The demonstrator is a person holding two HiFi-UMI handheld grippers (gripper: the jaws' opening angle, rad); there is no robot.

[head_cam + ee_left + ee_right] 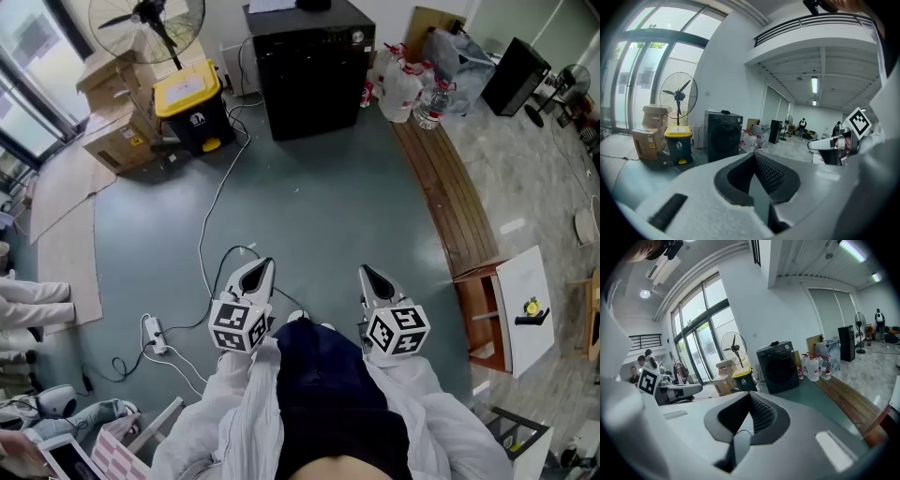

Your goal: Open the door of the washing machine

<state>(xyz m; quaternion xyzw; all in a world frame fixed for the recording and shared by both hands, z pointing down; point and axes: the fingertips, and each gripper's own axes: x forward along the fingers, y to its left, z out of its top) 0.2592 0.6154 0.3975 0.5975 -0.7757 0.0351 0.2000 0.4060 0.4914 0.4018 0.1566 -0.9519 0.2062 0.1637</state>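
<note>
Both closed and empty, left tongs (260, 270), right tongs (368, 277), washing machine (309, 56) well ahead, door (781, 369) shut, lidded bin (192, 111) beside it.

No words or numbers are coming through clearly; a white pictogram is showing on the front of the bin (194, 112), and a white sticker, too small to read, is sitting on its yellow lid; black-and-white square markers are showing on the left cube (240, 326) and the right cube (397, 330); a yellow-and-black mark is sitting on the white panel (527, 309).
</note>
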